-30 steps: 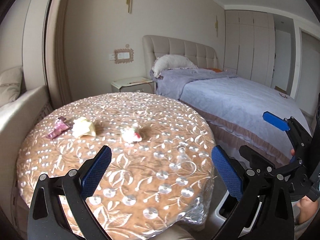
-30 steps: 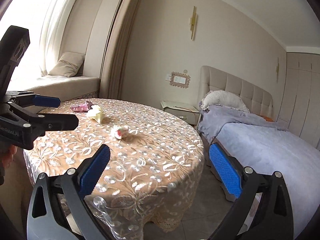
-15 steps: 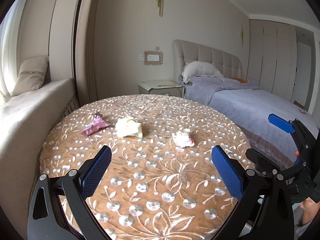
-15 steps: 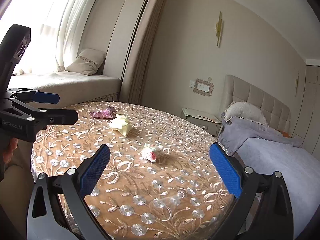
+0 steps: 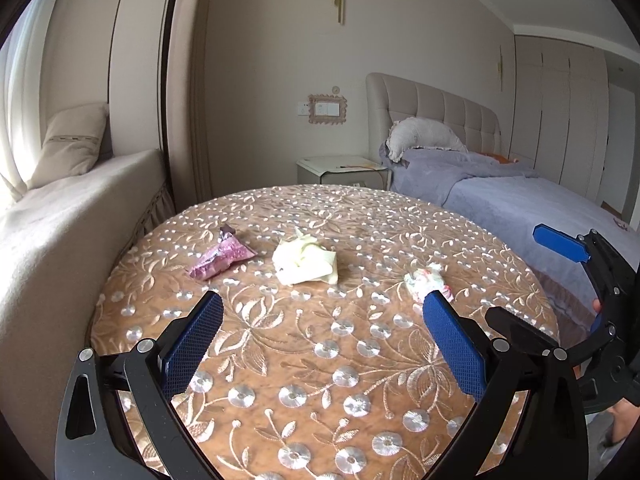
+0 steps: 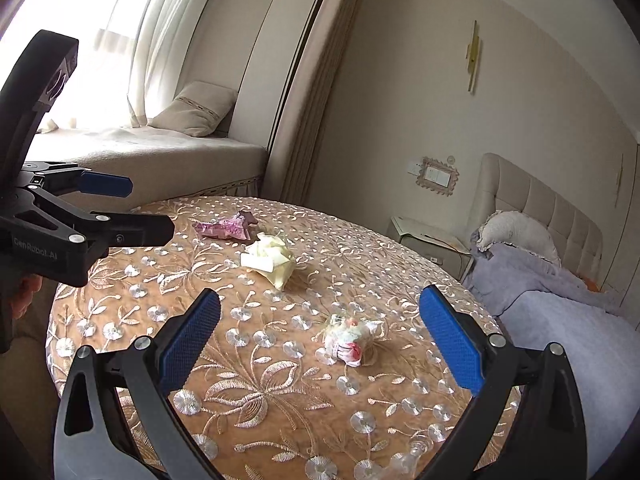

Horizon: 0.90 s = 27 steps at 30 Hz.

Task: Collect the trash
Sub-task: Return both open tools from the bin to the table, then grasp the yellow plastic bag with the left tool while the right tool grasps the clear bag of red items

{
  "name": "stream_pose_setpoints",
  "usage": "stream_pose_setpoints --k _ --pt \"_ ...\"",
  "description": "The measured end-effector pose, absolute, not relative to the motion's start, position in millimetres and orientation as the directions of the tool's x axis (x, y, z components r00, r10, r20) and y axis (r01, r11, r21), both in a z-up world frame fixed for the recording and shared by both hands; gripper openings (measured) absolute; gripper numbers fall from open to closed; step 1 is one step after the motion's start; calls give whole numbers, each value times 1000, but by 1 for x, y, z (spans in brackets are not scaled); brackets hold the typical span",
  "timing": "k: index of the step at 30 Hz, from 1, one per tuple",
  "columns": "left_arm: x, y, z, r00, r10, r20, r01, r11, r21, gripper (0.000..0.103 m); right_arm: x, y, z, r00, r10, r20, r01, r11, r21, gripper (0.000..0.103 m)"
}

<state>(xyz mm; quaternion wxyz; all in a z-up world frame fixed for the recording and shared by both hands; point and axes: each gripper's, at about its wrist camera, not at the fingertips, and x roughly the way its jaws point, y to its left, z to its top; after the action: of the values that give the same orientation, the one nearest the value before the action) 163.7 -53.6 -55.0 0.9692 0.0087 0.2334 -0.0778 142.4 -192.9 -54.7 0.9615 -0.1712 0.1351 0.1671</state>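
Note:
Three pieces of trash lie on the round table (image 5: 360,360). A pink wrapper (image 5: 222,258) is at the left, a crumpled pale yellow paper (image 5: 306,262) in the middle, and a white-and-red crumpled wrapper (image 5: 426,280) at the right. My left gripper (image 5: 322,346) is open and empty, above the table's near part. My right gripper (image 6: 320,344) is open and empty, with the white-and-red wrapper (image 6: 348,338) lying between its fingers, a little ahead. The yellow paper (image 6: 268,260) and pink wrapper (image 6: 224,228) lie further back left.
A window seat (image 5: 60,216) with a cushion (image 6: 196,108) runs along the table's left. A bed (image 5: 520,200) and nightstand (image 5: 340,170) stand behind and to the right. The left gripper shows at the left of the right wrist view (image 6: 116,204).
Both grippers have moved forward over the table and swung left. The trash now appears nearer and more central. Both stay open.

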Motion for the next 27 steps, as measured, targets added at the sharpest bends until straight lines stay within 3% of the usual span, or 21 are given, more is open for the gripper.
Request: stream_pose_setpoints --k 10,22,24,26,27 --pt "240 -66 -71 838 -190 -512 218 976 -7 98 197 -186 -74 886 233 -402 -355 897 -262 99" --pt "351 -80 -110 718 -214 -662 271 962 -17 98 257 -203 -90 820 216 -530 -344 926 -154 99" --pt "363 -83 -121 693 -207 -691 274 962 -14 91 261 -207 -90 813 218 -539 -337 932 -131 99" --pt "375 -84 -131 662 -207 -721 277 961 -22 70 267 -208 -90 805 223 -551 -338 934 -117 99" --pt "380 -85 -136 647 -204 -735 279 960 -21 66 268 -209 -91 801 221 -557 -338 934 -116 99"
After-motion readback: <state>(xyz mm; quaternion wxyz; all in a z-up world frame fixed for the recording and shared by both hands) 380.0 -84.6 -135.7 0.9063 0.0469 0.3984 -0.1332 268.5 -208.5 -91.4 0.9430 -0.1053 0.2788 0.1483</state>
